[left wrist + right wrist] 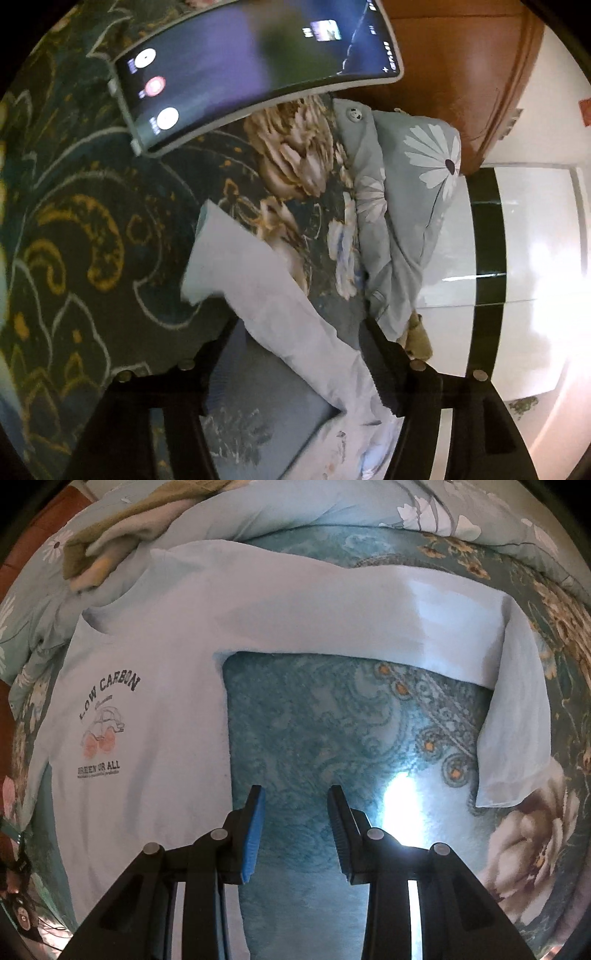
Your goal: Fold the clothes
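Note:
A pale blue T-shirt point(155, 672) with a "LOW CARBON" print lies on the patterned bedspread point(332, 731). Its long sleeve point(369, 613) stretches to the right, the cuff end point(509, 746) hanging down. My right gripper point(297, 794) is open and empty, fingers over bare bedspread just right of the shirt's side edge. In the left wrist view, my left gripper point(295, 328) is wide open around a raised fold of the shirt point(280, 302); the cloth runs between the fingers, and I cannot tell whether it touches them.
A grey-blue floral duvet point(406, 206) is bunched at the bed edge, with a white and black tiled floor point(517, 229) beyond. A phone point(251, 70) with a lit screen is mounted above. An olive cloth point(122, 528) lies on the duvet.

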`<state>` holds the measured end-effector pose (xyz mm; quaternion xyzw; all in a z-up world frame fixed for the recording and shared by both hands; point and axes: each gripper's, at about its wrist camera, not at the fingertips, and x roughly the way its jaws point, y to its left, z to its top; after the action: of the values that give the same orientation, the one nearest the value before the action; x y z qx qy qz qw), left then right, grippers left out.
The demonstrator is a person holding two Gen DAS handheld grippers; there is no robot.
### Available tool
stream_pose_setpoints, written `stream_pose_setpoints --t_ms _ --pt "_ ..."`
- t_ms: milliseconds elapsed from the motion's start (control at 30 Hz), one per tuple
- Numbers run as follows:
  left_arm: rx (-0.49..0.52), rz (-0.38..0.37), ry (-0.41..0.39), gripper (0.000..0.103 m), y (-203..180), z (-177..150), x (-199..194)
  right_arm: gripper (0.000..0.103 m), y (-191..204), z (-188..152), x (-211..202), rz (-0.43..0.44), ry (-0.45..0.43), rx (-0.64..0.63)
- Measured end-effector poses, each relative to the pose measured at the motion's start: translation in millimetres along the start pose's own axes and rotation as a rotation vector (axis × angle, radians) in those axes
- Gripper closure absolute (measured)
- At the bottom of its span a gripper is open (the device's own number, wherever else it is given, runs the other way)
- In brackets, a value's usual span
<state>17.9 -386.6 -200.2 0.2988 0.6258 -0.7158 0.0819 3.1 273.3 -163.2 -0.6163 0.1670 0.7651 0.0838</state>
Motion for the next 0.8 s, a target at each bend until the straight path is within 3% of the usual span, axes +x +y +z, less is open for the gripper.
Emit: stream_pose_setpoints --t_ms 167,267,300,333,367,400,433,567,633,800 --pt "-0.068 0.101 -0.031 0.032 16 9 12 0.067 -4 1 -1 0.005 -0.007 0.003" --pt "-0.041 0.141 -0.060 0.034 11 15 15 0.067 -11 3 -4 0.001 -0.017 0.015" --pt "-0.011 0.173 -0.069 0.039 6 17 16 0.067 -14 3 -5 0.000 -0.021 0.024" --pt "0.017 0.207 -0.073 0.060 0 19 18 0.067 -18 4 -6 0.002 -0.025 0.036" --pt "0.045 0.242 -0.069 0.073 -6 20 21 0.067 -22 4 -7 0.005 -0.029 0.048" --pt "0.082 0.284 -0.065 0.095 -16 21 25 0.067 -26 4 -7 0.006 -0.032 0.055" --pt "0.129 0.319 -0.072 0.098 -28 21 28 0.067 -29 4 -8 0.007 -0.037 0.064" --pt "0.407 0.361 -0.130 0.097 -104 7 36 0.067 -50 4 -17 0.027 -0.069 0.103" --pt "0.569 0.324 -0.143 0.097 -159 -11 46 0.067 -54 1 -19 0.034 -0.083 0.119" --pt "0.844 0.200 -0.006 0.097 -240 -114 101 0.067 -35 3 -13 0.058 -0.117 0.194"
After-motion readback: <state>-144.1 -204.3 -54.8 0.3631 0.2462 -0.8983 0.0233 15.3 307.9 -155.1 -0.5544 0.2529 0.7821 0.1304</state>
